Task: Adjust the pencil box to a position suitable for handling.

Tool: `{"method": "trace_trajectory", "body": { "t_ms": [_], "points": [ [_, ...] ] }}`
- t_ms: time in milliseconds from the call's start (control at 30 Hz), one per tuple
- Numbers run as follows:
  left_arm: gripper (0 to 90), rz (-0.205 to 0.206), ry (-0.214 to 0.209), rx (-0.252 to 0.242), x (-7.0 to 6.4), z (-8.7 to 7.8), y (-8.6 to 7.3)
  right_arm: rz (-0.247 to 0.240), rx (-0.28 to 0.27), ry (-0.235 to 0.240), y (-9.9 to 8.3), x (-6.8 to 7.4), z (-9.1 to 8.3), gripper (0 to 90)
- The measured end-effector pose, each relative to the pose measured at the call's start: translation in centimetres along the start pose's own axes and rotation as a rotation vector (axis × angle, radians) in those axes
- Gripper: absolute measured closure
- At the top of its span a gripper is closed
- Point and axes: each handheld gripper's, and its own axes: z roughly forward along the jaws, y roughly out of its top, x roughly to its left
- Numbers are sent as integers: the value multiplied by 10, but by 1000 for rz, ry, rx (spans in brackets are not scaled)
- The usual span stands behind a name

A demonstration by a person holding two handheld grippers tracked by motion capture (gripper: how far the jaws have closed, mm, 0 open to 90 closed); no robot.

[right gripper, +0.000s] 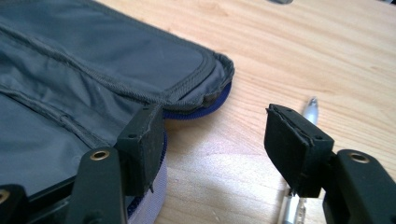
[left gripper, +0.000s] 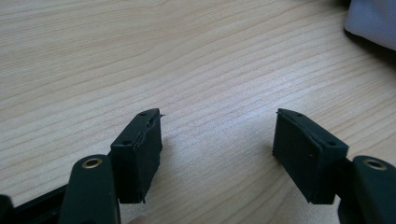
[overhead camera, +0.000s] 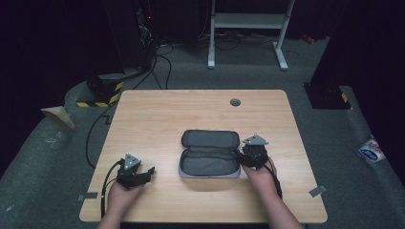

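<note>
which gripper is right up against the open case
The right gripper, at the open grey case's right edge, one of its jaws against the rim; a silver pen lies between its jaws. The left gripper sits apart over bare table.

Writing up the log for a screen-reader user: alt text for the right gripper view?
The right gripper, jaws open, sits low at the edge of an open grey pencil case with a blue zip, one jaw against its rim. A silver pen lies on the wooden table, partly behind the other jaw.
</note>
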Motion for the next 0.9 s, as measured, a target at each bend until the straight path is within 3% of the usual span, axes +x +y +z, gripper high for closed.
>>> {"method": "trace_trajectory", "body": {
  "t_ms": [300,400,600,733,900],
  "points": [
    [328,2,1,0,0,0,0,20,-60,42,-2,3,-24,405],
    [328,2,3,0,0,0,0,49,-86,113,-11,12,-41,450],
    [328,3,4,0,0,0,0,61,-84,170,-32,27,-56,473],
    [328,2,6,0,0,0,0,68,-87,154,-39,23,-61,470],
    [329,-1,5,0,0,0,0,124,-75,95,-43,-4,-58,490]
  ]
}}
